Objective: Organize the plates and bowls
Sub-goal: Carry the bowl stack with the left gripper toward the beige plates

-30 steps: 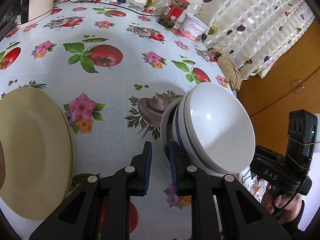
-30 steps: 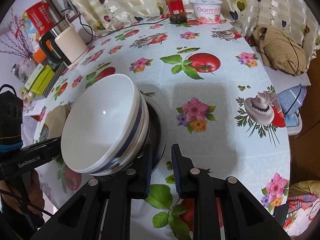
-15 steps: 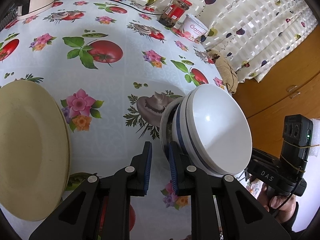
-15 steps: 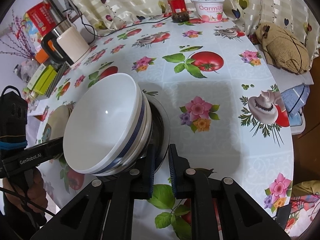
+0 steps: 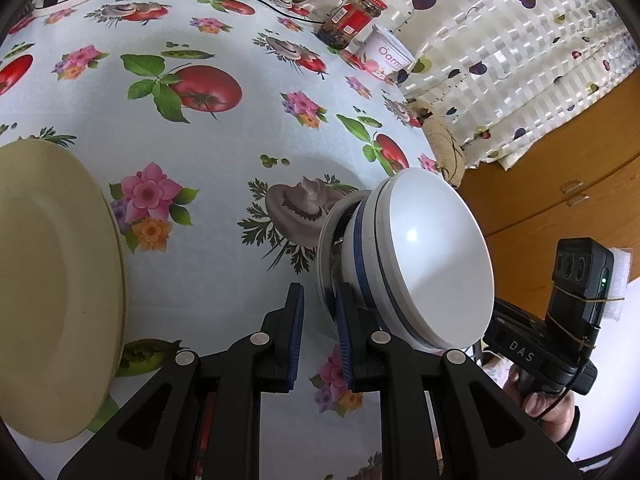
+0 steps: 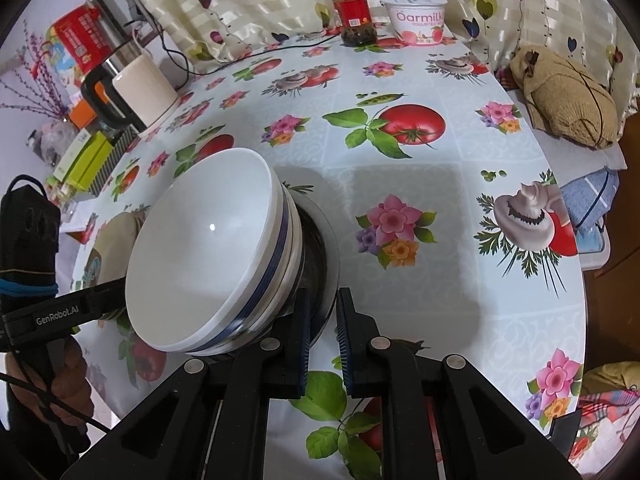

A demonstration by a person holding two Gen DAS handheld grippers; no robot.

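Between the right gripper's [image 6: 323, 340] narrowed blue pads sits the near rim of the steel plate [image 6: 330, 256]; jaws have just been closing, and they now pinch that rim. Left gripper [image 5: 320, 336] narrow too, apparently straddling the opposite rim of the same plate, contact not certain. Stacked white bowls [image 6: 208, 248] ride on the plate, up and left of the right gripper. Cream plate [image 5: 52, 280] lies well apart on the counter [image 6: 420, 184], nearer the left hand.
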